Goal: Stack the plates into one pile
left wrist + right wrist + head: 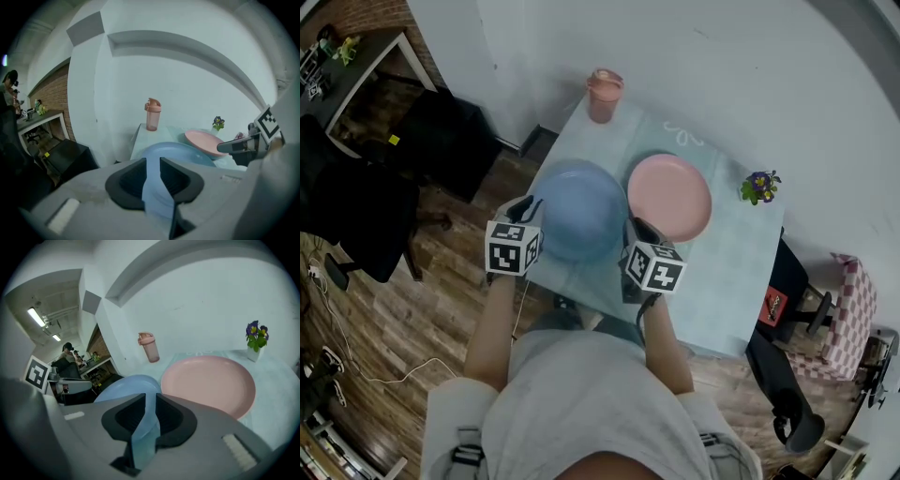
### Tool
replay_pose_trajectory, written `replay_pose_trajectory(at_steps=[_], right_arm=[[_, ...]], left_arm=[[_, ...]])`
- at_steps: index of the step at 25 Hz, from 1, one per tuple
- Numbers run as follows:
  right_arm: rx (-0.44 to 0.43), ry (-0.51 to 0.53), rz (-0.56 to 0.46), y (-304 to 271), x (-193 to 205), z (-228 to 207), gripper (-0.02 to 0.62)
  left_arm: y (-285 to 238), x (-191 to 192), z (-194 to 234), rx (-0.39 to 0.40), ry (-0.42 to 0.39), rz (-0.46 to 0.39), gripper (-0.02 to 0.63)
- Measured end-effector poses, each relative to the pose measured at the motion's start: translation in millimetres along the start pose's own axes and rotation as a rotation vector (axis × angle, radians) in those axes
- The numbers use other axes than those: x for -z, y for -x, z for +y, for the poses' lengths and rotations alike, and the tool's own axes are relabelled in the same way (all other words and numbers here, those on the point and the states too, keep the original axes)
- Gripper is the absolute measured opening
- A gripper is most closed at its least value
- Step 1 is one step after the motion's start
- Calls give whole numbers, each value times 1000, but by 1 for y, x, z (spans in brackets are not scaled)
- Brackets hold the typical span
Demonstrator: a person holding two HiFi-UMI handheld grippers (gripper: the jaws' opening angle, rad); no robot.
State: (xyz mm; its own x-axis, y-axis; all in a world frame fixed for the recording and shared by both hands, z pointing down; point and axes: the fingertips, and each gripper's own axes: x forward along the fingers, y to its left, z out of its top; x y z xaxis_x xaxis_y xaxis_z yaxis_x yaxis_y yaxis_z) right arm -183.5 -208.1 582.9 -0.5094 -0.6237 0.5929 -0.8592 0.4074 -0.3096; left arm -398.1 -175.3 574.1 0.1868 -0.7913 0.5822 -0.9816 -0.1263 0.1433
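Observation:
A blue plate [577, 211] and a pink plate [668, 197] lie side by side on the pale blue table [712, 291], blue on the left. My left gripper [525, 208] hovers at the blue plate's near left rim. My right gripper [637, 230] is at its near right rim, beside the pink plate. In the left gripper view the left gripper [153, 173] shows a narrow gap, through which the blue plate [183, 152] is seen. The right gripper [150, 413] stands the same way over the blue plate [124, 385], with the pink plate [206, 383] to its right. Neither holds anything.
A pink lidded cup [604, 94] stands at the table's far left corner. A small pot of purple flowers [759, 186] sits at the right edge. The table backs onto a white wall. Dark furniture [441, 141] and wooden floor lie to the left.

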Motion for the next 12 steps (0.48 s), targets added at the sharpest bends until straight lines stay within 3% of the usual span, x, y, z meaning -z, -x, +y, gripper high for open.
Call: replay_pose_trajectory(at_steps=[5, 12], right_arm=[[68, -69, 84, -15, 36, -10, 133], [53, -138, 172, -37, 65, -7, 147]], left_arm=[[-22, 33, 16, 16, 56, 96, 118], [-41, 63, 25, 5, 83, 177, 149]])
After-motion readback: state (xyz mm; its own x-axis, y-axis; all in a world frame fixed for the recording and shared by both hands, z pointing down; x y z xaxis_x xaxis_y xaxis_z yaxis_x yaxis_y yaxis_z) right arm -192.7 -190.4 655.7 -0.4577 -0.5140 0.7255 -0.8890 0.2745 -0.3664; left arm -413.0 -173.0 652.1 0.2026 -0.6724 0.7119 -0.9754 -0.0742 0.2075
